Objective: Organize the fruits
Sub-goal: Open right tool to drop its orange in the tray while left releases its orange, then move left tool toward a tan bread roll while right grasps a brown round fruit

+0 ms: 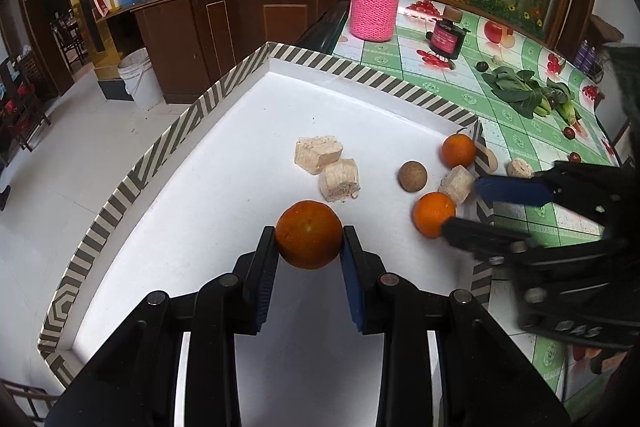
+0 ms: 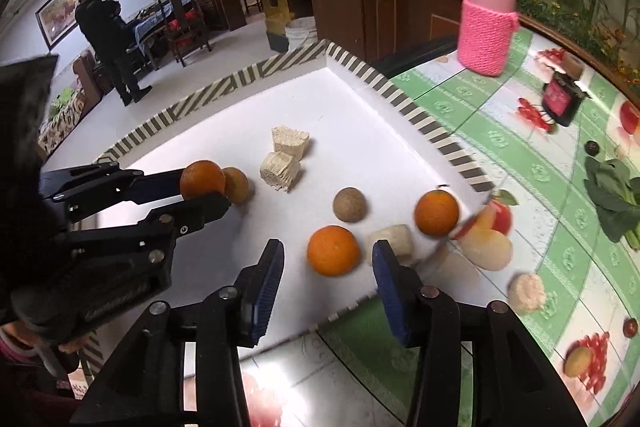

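While our left gripper (image 1: 309, 239) clamps one orange (image 1: 309, 234), our right gripper (image 2: 328, 265) gapes around another orange (image 2: 333, 250); closing off-centre could roll it into the cork chunk (image 2: 394, 242) at lower centre.

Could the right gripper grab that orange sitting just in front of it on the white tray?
Probably yes. The right gripper is open, with the orange lying ahead between its fingers. Nothing blocks the way, though a pale block sits close beside the right finger and might get nudged.

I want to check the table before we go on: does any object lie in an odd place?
Yes. One pale cut chunk lies outside the striped tray, on the green tablecloth, while similar chunks lie inside the tray.
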{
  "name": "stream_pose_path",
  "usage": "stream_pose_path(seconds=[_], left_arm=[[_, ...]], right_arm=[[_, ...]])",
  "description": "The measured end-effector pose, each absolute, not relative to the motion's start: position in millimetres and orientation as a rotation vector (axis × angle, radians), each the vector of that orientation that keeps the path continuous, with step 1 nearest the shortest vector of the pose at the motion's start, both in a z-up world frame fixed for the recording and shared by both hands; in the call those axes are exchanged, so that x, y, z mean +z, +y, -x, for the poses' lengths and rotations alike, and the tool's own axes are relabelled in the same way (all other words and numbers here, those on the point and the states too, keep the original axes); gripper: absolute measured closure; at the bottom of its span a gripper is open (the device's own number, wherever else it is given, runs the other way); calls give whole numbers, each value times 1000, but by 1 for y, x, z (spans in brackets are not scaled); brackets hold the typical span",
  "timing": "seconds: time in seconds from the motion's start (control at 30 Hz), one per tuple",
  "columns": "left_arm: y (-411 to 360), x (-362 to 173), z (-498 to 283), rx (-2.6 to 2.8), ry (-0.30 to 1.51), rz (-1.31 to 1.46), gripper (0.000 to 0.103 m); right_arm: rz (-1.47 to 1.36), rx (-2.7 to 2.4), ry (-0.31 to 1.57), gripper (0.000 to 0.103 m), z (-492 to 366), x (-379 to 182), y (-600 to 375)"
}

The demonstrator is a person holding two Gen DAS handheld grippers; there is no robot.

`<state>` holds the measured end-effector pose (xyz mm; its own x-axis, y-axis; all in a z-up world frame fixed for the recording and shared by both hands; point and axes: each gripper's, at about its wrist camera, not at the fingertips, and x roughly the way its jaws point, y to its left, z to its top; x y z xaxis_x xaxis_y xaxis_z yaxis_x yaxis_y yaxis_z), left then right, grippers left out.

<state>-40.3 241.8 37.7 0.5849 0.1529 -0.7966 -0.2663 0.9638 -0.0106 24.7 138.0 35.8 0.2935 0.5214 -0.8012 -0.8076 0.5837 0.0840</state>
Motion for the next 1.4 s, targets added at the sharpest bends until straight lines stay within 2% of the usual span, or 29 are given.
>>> stream_pose_path(seconds=[0.17,0.5,0.53,0.57,0.63,1.23,1.4], left_arm=[[235,35,29,229,933,130,74],[227,27,14,202,979,164,71],[226,28,15,206,974,164,66],[226,28,16,209,971,163,55],[226,29,19,212,964,168,43],[188,61,27,189,869,102,43],[172,67,23,164,852,82,38]], right_arm=[[322,894,885,45,-22,50,114],[242,837,864,42,-19,68,63],[234,827,861,42,-18,70,57],[227,822,859,40,-19,70,53],[205,814,867,39,-20,70,44],[144,654,867,35,-24,73,-45],[135,584,874,31,-23,68,-80]])
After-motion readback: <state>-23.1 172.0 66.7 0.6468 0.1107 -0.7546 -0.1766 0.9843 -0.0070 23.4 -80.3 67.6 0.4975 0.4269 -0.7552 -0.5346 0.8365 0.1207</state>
